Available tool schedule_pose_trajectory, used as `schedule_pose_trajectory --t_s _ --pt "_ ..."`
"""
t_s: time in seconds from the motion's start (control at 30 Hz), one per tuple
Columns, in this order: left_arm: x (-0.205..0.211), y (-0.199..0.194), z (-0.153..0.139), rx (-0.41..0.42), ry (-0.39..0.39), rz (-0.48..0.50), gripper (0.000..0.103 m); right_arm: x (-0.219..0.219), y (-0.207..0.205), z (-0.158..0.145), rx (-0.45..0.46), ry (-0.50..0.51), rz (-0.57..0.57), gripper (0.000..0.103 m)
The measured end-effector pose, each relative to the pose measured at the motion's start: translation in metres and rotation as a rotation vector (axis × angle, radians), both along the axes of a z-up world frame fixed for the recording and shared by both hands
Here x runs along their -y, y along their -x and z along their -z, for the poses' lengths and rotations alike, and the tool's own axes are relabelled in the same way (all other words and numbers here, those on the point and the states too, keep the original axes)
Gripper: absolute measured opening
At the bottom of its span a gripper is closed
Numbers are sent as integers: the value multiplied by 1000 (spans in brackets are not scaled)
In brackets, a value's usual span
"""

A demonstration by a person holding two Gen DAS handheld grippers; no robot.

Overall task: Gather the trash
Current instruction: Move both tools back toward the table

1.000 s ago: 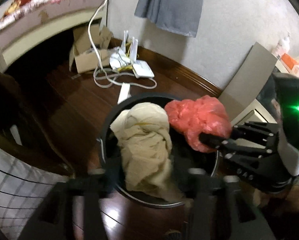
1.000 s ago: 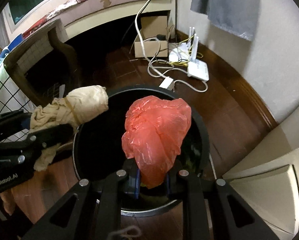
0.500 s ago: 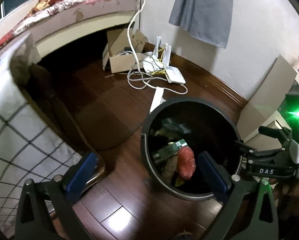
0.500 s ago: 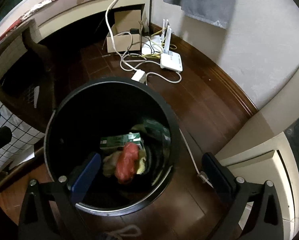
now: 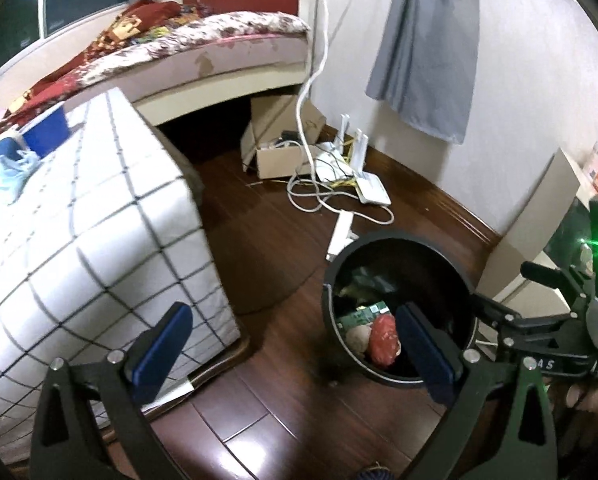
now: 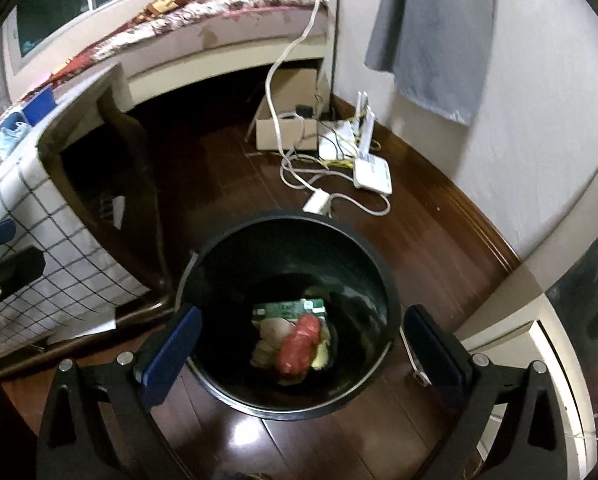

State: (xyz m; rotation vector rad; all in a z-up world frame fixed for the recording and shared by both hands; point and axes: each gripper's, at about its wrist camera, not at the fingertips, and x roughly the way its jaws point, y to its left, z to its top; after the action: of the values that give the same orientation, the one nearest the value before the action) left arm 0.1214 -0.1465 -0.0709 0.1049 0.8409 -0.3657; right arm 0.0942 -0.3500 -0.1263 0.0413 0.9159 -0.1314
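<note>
A black round bin [image 5: 465,284] [image 6: 391,292] stands on the dark wood floor. Inside it lie a red plastic bag [image 5: 383,340] [image 6: 299,346], a beige crumpled wad [image 5: 358,335] [image 6: 273,330] and a green packet [image 5: 363,314] [image 6: 289,307]. My left gripper [image 5: 295,350] is open and empty, above and to the left of the bin. My right gripper [image 6: 299,348] is open and empty, straight above the bin's mouth. The right gripper also shows at the right edge of the left wrist view [image 5: 531,308].
A table with a checked white cloth [image 5: 79,216] [image 6: 39,248] stands to the left. A cardboard box [image 5: 279,156], white routers [image 6: 373,172] and cables [image 5: 323,196] lie by the far wall. A flat cardboard sheet [image 5: 539,212] leans at the right. A bed [image 5: 203,44] runs behind.
A second ago the left gripper held the beige wad and the right held the red bag over the bin. Both opened and the items dropped in. Both grippers have since risen and pulled back.
</note>
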Motion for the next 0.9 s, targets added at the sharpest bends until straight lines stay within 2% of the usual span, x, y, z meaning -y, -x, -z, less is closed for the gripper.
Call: schedule_pose_trajectory --t_s 0.27,0.43,0.5,0.6,0.67,0.8,0.9 --pt "-27 6 -10 33 -7 -61 102 -30 1 -22 69 -6 -50 102" --pt "-50 10 -20 59 22 -90 102 -54 -3 -34 110 -4 -102 102" --pt "-63 13 -26 94 28 -110 102 -65 -6 -39 129 -10 -125 102" --pt "-85 15 -33 147 -26 -163 102 -84 -11 -47 160 -14 -169 102" --pt "-103 15 -36 162 -36 -193 102 -98 -14 -52 183 -21 -199 102" --pt "-152 11 -37 148 -21 -295 102 -134 -24 -60 234 -54 -272 102" --pt "-190 13 -37 158 0 -390 102 -164 -35 -65 230 -64 -345 102"
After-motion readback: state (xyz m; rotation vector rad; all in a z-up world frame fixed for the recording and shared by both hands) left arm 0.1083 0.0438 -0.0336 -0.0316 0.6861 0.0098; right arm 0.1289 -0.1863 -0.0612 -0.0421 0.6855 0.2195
